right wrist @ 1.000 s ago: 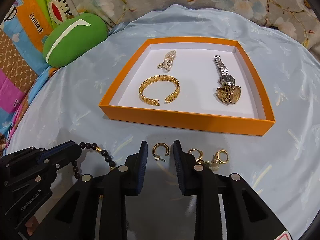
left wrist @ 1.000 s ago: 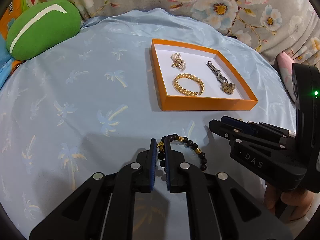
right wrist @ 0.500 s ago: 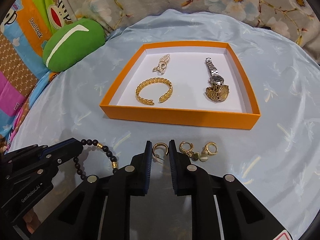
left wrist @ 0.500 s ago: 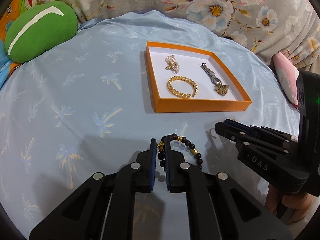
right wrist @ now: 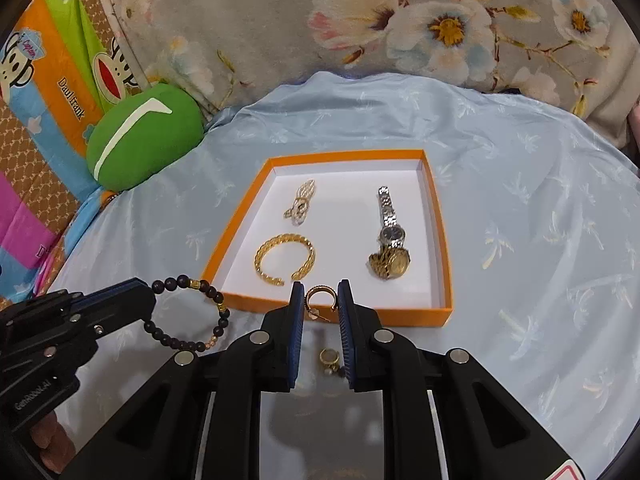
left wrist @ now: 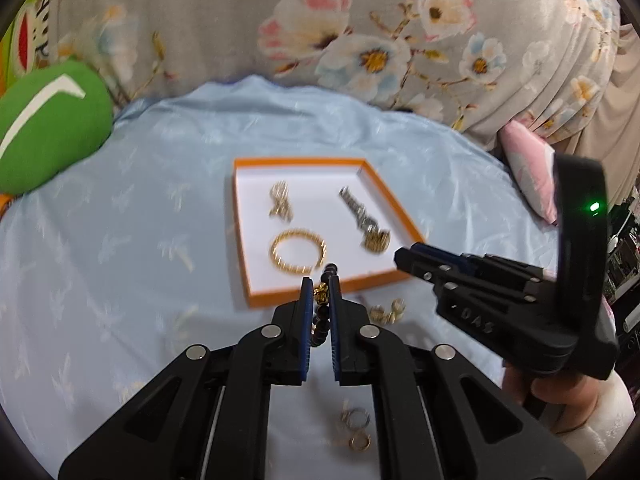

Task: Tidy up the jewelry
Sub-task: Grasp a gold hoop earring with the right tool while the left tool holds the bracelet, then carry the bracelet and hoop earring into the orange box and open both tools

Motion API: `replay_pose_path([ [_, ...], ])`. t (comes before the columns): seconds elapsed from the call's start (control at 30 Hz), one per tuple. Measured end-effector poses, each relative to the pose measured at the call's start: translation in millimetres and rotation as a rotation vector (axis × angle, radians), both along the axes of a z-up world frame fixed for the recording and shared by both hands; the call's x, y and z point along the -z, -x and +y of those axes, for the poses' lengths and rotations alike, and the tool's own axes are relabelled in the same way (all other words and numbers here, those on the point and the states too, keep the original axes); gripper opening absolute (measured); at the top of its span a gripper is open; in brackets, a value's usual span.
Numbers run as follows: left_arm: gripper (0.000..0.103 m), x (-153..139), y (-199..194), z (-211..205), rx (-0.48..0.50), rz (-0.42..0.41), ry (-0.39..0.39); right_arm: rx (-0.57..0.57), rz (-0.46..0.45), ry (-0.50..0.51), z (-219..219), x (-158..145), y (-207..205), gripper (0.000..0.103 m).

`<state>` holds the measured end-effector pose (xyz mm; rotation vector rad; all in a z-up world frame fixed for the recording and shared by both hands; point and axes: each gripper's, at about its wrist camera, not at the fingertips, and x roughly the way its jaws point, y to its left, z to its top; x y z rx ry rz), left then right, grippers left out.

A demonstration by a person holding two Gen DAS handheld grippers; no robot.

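Grippers both lifted above blue cloth (right wrist: pixel 520 184). Left gripper (left wrist: pixel 319 300) nearly closed, pinching bead bracelet (right wrist: pixel 188 312); bracelet dangles at lower left of right wrist view, just left of tray (right wrist: pixel 446 240). Right gripper (right wrist: pixel 320 304) narrowly open, clamping gold hoop earring (right wrist: pixel 318 298) at frame centre, over tray's near rim. Bangle (right wrist: pixel 285 258), watch (right wrist: pixel 390 232), brooch (right wrist: pixel 301 202) inside tray. More earrings (left wrist: pixel 386 310) on cloth below grippers.
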<state>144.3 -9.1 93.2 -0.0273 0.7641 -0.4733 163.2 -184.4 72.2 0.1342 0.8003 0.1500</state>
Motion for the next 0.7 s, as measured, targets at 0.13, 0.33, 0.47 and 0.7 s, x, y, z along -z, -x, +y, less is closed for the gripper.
replay_pose_path([
  [0.13,0.007,-20.7,-24.9,-12.8,0.017,-0.062,0.002,0.016,-0.019,0.011,-7.0,-6.0,-24.6,0.016],
  [0.33,0.007,-21.0,-80.0,-35.1,0.013,-0.099,-0.028,0.036,-0.007,0.001,-16.6,-0.3,-65.5,0.016],
  [0.47,0.007,-6.9,-116.3,-52.5,0.032,-0.076,-0.038,0.047,0.015,-0.014,-21.9,10.8,-80.7,0.016],
  [0.7,0.008,26.9,-160.5,-73.0,0.023,-0.005,-0.061,0.05,0.056,-0.043,-22.7,27.9,-99.9,0.016],
])
